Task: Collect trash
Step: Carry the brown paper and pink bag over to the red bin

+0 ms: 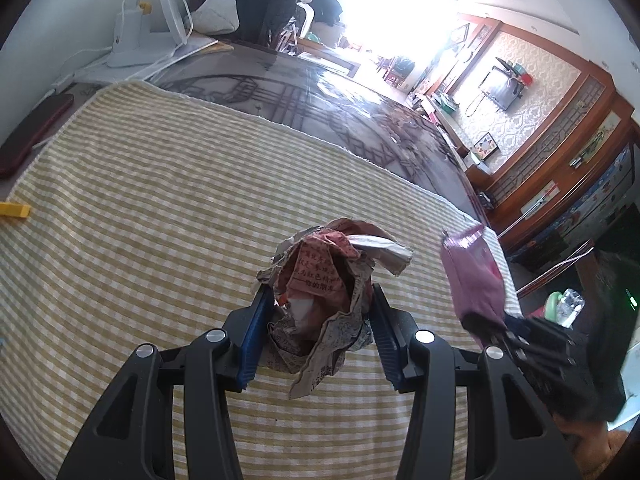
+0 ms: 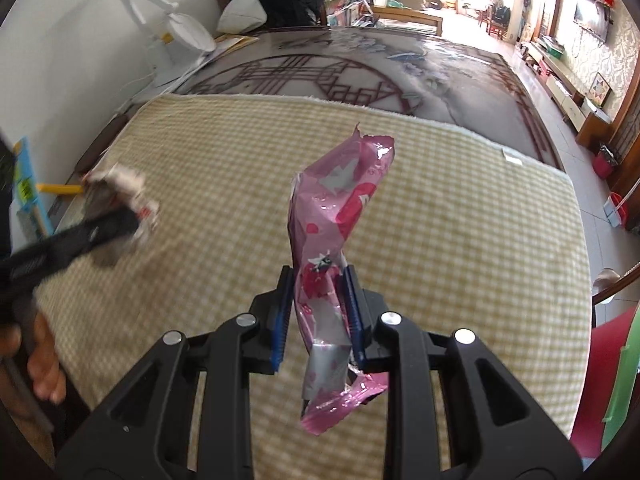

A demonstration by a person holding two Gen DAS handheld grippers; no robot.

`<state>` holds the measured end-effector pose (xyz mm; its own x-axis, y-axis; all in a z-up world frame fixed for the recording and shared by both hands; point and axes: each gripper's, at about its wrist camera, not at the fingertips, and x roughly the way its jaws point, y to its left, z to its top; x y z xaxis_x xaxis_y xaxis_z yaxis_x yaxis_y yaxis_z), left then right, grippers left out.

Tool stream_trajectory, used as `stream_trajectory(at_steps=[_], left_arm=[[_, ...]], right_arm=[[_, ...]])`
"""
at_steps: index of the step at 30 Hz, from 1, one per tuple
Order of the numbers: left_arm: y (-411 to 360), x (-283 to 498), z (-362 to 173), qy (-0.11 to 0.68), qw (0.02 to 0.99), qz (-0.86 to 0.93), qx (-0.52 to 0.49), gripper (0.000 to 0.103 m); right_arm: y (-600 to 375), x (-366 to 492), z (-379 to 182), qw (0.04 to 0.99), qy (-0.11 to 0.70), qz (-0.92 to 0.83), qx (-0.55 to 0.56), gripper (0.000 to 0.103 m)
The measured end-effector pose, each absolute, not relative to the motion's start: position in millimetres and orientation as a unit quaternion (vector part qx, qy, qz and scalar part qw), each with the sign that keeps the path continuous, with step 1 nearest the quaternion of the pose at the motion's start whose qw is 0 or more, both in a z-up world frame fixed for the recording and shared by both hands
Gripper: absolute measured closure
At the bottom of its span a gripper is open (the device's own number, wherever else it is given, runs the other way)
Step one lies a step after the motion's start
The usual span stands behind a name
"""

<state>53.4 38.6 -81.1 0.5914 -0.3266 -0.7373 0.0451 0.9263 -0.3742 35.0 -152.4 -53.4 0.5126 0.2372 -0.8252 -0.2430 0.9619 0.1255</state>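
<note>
My left gripper [image 1: 318, 298] is shut on a crumpled ball of newspaper [image 1: 324, 300], held above a yellow checked cloth [image 1: 160, 208]. My right gripper [image 2: 317, 286] is shut on a pink foil snack wrapper [image 2: 336, 240] that stands up between the blue pads. The wrapper also shows in the left wrist view [image 1: 472, 276], to the right of the newspaper, with the right gripper [image 1: 486, 322] below it. The newspaper ball [image 2: 120, 192] and the left gripper [image 2: 98, 224] appear blurred at the left of the right wrist view.
The cloth [image 2: 440, 220] covers a table with a dark patterned top [image 2: 360, 64]. A white desk lamp [image 2: 176, 32] stands at the back left. A yellow piece [image 1: 14, 210] and a dark red case [image 1: 32, 132] lie at the left edge. A green and red object [image 2: 612, 380] is at the right.
</note>
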Motion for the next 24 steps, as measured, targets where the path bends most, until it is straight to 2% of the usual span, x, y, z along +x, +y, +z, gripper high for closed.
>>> stream_trajectory(at_steps=[13,24], left_arm=[[32,37,-65,0.408,0.907,-0.059,-0.088,0.057],[3,17,-58,0.406,0.909,-0.058,-0.079,0.057]], right_arm=[[-179,-1,-49,0.892,0.432,0.135,-0.012,0.078],[-228,-20,-40,0.903,0.406,0.134,0.045,0.078]])
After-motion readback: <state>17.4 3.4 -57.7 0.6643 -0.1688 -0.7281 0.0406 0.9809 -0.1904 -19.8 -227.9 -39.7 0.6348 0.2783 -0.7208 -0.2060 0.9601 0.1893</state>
